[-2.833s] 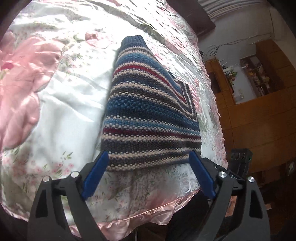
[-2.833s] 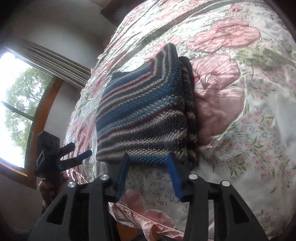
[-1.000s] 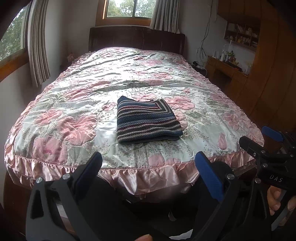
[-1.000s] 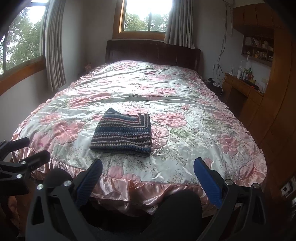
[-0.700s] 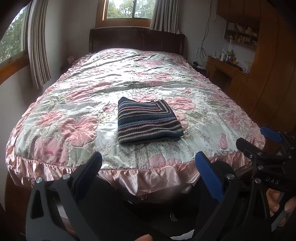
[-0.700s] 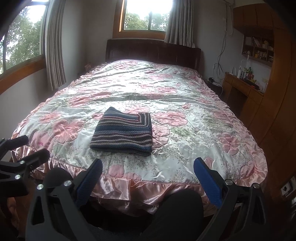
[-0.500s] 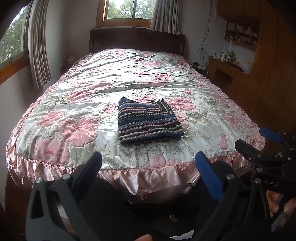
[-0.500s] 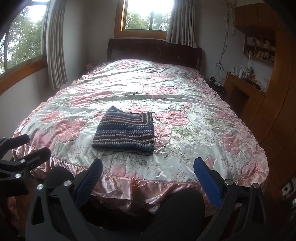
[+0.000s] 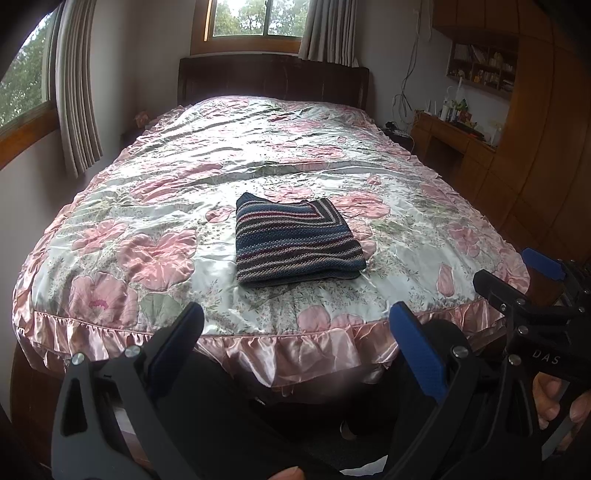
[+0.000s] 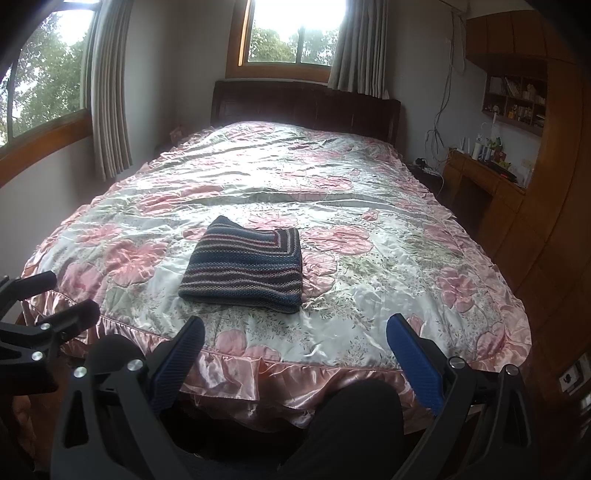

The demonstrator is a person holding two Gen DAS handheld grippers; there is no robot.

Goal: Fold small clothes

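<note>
Both grippers held off the foot of the bed, empty: left gripper (image 9: 295, 347) w/ jaws spread wide, right gripper (image 10: 295, 350) likewise wide. Past them, pink ruffled bedspread (image 9: 122, 206). Folded striped sweater (image 9: 295, 240) lies flat on it, near the foot end, approx centred, well apart from both grippers. Beyond: dark headboard (image 10: 306, 105), window (image 10: 295, 31) w/ curtains.

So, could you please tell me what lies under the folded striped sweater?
The striped sweater rests on the floral bedspread. Nothing else shows at its edges; what it covers is hidden.
</note>
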